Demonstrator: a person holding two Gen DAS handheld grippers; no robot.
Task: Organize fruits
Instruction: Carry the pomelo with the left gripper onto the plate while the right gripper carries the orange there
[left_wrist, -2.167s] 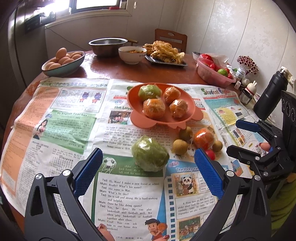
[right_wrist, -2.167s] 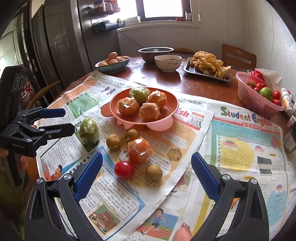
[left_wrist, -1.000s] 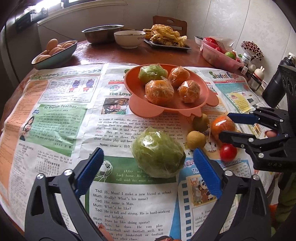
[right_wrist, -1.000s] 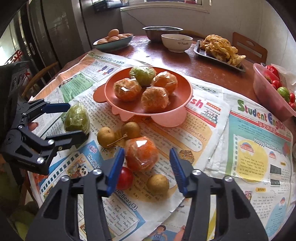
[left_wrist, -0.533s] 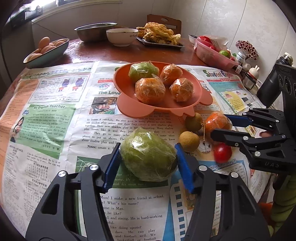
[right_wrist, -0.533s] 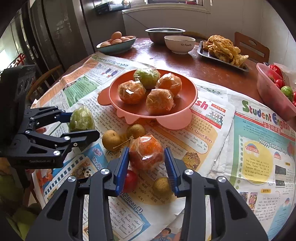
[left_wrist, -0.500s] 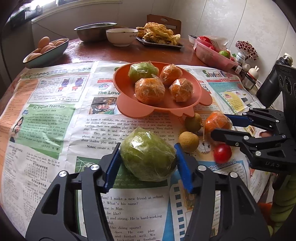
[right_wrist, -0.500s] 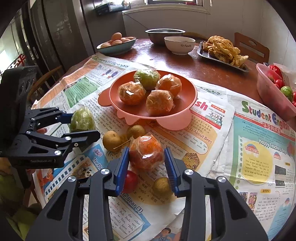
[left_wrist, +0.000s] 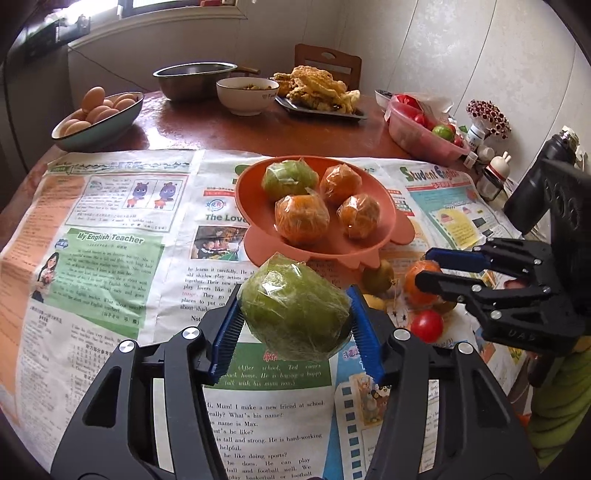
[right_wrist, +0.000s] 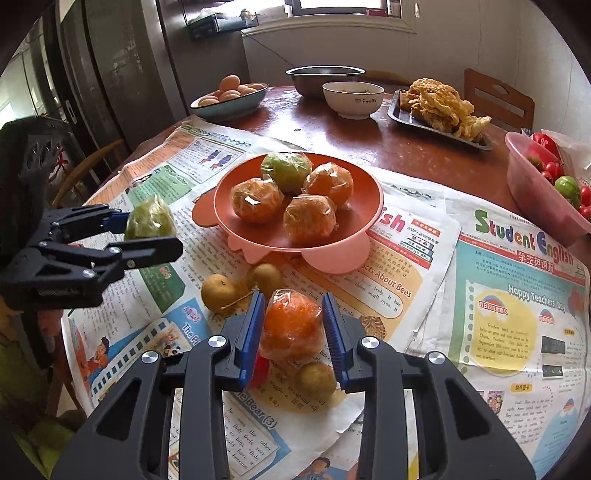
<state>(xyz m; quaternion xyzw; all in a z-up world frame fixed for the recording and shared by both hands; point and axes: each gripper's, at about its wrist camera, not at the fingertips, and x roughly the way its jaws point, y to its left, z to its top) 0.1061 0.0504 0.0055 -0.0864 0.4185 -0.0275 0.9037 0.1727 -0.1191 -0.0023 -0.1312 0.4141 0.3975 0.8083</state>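
Now, item 1: the left gripper (left_wrist: 295, 325) is clamped on the wrapped green fruit (left_wrist: 295, 308), and we have raised it off the newspaper (left_wrist: 110, 258), where 0.5 s ago it still sat on the page with the pads only just closed around it. Item 2: the right gripper (right_wrist: 293, 332) grasps the wrapped orange (right_wrist: 291, 326) in the same way, held clear above the red tomato (right_wrist: 260, 367) and the small brown fruits (right_wrist: 218, 291), whereas 2.2 s ago both sets of fingers stood wide apart and nothing was held. Item 3: the orange plate (right_wrist: 365, 206) already carries 3 wrapped oranges and 1 wrapped green fruit, and it lies just ahead of both held pieces. We judge that the pick-up stage is done for these 2 and that carrying them over the plate rim comes next; the tomato and the loose brown fruits remain on the paper to be sorted. The crinkled film may slip between the ribbed pads.
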